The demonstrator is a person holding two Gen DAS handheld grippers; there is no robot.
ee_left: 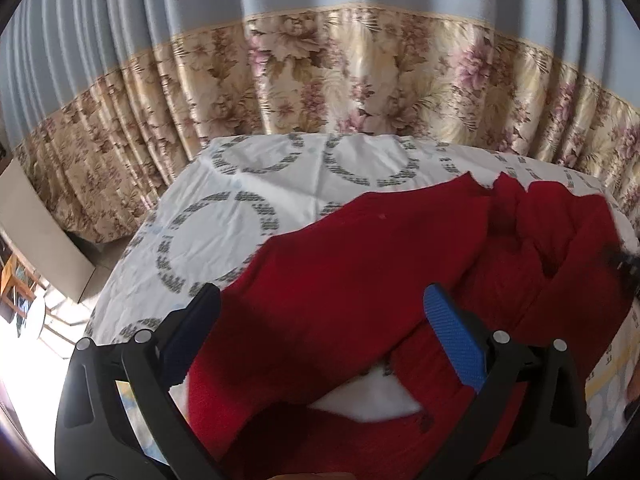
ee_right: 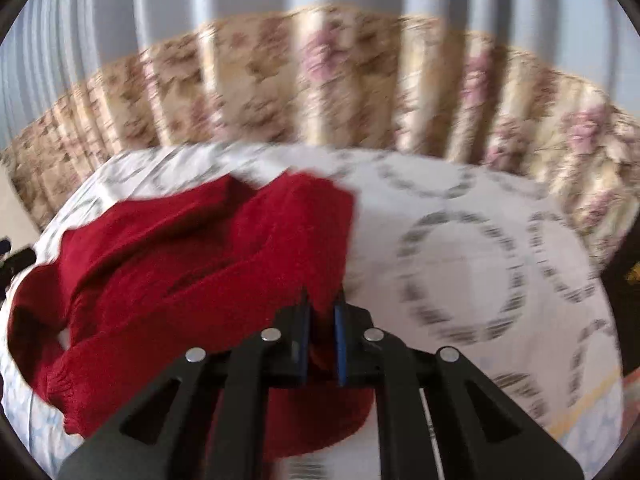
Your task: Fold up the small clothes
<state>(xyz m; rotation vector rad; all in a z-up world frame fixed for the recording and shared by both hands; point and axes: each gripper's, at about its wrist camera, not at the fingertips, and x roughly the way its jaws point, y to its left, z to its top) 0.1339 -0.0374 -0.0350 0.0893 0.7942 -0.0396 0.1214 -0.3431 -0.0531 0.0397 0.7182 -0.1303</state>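
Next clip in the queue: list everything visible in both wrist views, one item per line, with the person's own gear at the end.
Red knit garment: one, deep red, lying rumpled on the sheet, partly folded over itself.
Bed sheet: one, white with grey ring print, covering the surface under the garment.
Curtain: one, pale blue above with a beige floral band below, hanging behind the bed.
Board: one, beige, leaning at the far left edge of the left wrist view.
Left hand-held gripper: one, black with blue pads, jaws wide open over the garment's near edge.
Right hand-held gripper: one, black with blue pads, jaws nearly closed with red fabric between them; view is motion-blurred.
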